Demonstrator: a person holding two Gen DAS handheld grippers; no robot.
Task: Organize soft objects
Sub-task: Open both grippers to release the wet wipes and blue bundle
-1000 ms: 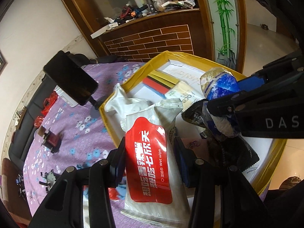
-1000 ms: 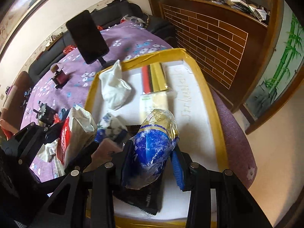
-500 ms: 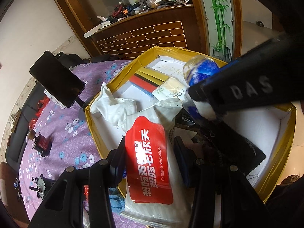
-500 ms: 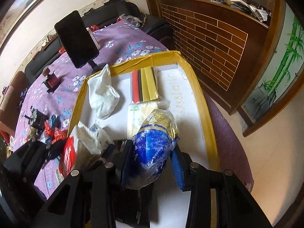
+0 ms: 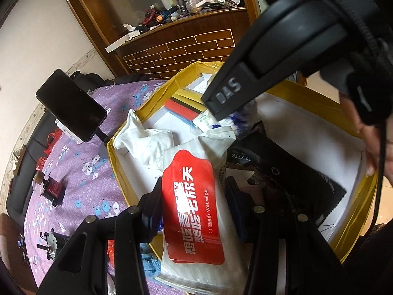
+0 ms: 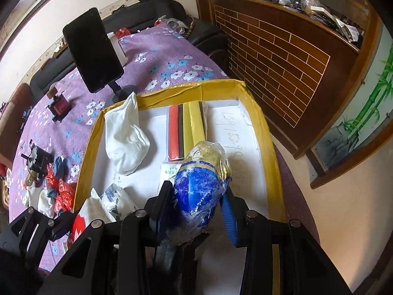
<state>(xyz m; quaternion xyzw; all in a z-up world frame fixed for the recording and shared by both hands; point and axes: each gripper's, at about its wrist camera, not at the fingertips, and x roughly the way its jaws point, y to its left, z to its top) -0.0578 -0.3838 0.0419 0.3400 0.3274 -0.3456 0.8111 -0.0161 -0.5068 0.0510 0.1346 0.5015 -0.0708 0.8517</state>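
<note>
My left gripper (image 5: 192, 191) is shut on a white wet-wipe pack with a red label (image 5: 194, 211), held over the near left corner of the yellow-rimmed tray (image 5: 157, 93). My right gripper (image 6: 196, 196) is shut on a blue and gold plastic-wrapped bundle (image 6: 200, 177) above the tray (image 6: 267, 132). In the left wrist view the right gripper's black body (image 5: 270, 56) crosses the upper right and hides most of that bundle. A white sock (image 6: 125, 135) lies in the tray's far left part, also seen as the sock (image 5: 147, 142) beside the wipes.
In the tray lie a red, black and yellow flat pack (image 6: 186, 127), a small green-printed packet (image 6: 169, 172) and a black pouch (image 5: 294, 172). A phone on a stand (image 6: 92, 49) rises from the purple flowered cloth (image 6: 159, 64). Red and blue scraps (image 6: 59, 184) lie left of the tray.
The right gripper with its blue bundle moved further over the tray, toward the far side, and now covers the upper right of the left wrist view. The left gripper and wipes stayed put.
</note>
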